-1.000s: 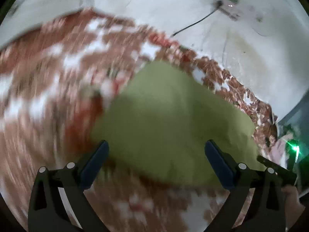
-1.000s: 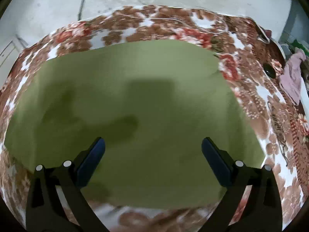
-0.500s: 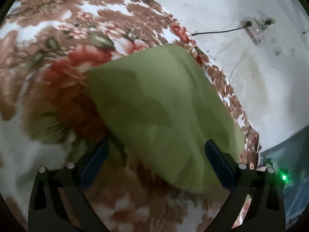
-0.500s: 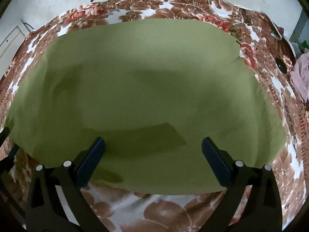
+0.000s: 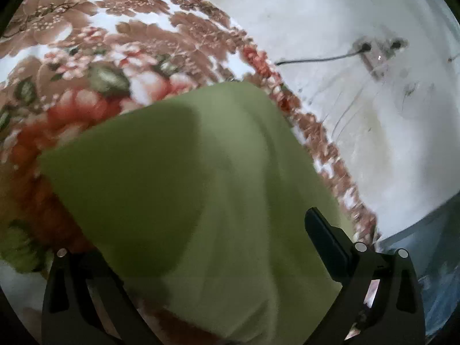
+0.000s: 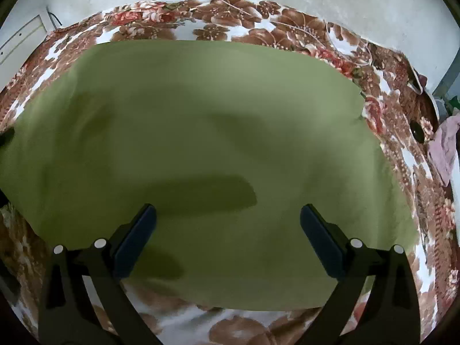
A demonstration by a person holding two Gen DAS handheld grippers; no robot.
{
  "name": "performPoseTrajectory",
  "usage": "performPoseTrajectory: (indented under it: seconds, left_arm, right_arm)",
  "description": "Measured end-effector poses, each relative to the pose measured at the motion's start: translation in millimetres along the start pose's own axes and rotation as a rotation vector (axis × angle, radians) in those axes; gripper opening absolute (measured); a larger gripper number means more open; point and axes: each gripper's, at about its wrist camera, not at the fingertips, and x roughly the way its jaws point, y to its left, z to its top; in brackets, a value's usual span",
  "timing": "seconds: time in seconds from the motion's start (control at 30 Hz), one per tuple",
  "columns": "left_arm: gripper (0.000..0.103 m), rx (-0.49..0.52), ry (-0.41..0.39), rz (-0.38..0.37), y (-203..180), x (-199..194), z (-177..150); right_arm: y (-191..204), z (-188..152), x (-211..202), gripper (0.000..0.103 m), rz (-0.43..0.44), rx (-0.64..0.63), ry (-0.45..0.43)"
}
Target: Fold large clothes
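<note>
Green cloth (image 6: 201,143) lies flat on floral blanket (image 6: 402,172), mid-fold. Right claw (image 6: 227,238) spread, empty; left claw (image 5: 201,258) spread over cloth edge. Next: pinch near edge

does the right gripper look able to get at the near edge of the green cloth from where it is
Probably yes. The right gripper is open, with the green cloth lying flat on the floral blanket right between its fingers. The near edge sits just below the fingertips, and nothing lies on or in front of it.
</note>
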Motion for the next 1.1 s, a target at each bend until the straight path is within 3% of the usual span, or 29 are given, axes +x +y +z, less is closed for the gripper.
performPoseTrajectory:
  seconds: [0.07, 0.17, 0.33, 0.4, 0.47, 0.5, 0.6, 0.67, 0.73, 0.8, 0.93, 1.1]
  left_arm:
    - [0.097, -0.01, 0.041, 0.035, 13, 6, -13]
    - [0.097, 0.096, 0.019, 0.083, -1, 12, -24]
    - [0.098, 0.155, -0.005, -0.065, -48, 27, -4]
    - [0.098, 0.178, 0.0, -0.058, -49, 29, -6]
    - [0.097, 0.13, 0.038, -0.014, -30, 37, -13]
    - [0.089, 0.086, 0.051, -0.017, -14, 38, -16]
    - [0.07, 0.077, 0.048, 0.003, -4, 30, -16]
    - [0.059, 0.006, 0.06, 0.011, 2, 27, -12]
    - [0.043, -0.117, 0.087, -0.045, 13, 27, -7]
    - [0.017, -0.138, 0.098, -0.072, 11, 30, -4]
    - [0.011, 0.013, 0.069, -0.011, -29, 16, 1]
    - [0.009, 0.082, 0.043, -0.011, -63, 1, 6]
  right_arm:
    - [0, 0, 1, 0.098, 0.002, 0.012, 0.006]
    - [0, -2, 5, 0.098, 0.008, 0.025, 0.024]
    - [3, -1, 11, 0.098, -0.007, 0.023, 0.051]
    - [5, -1, 13, 0.098, -0.015, 0.021, 0.059]
    - [6, 0, 17, 0.098, -0.015, 0.034, 0.07]
    - [6, 0, 19, 0.098, -0.017, 0.042, 0.072]
    - [3, 2, 17, 0.098, -0.018, 0.075, 0.075]
    - [0, 1, 8, 0.098, -0.028, 0.1, 0.07]
    - [1, -2, 4, 0.098, -0.046, 0.102, 0.072]
    - [5, -8, 9, 0.098, -0.057, 0.095, 0.074]
    - [14, -10, 27, 0.098, -0.107, 0.068, 0.102]
    - [14, -8, 45, 0.098, -0.116, 0.094, 0.155]
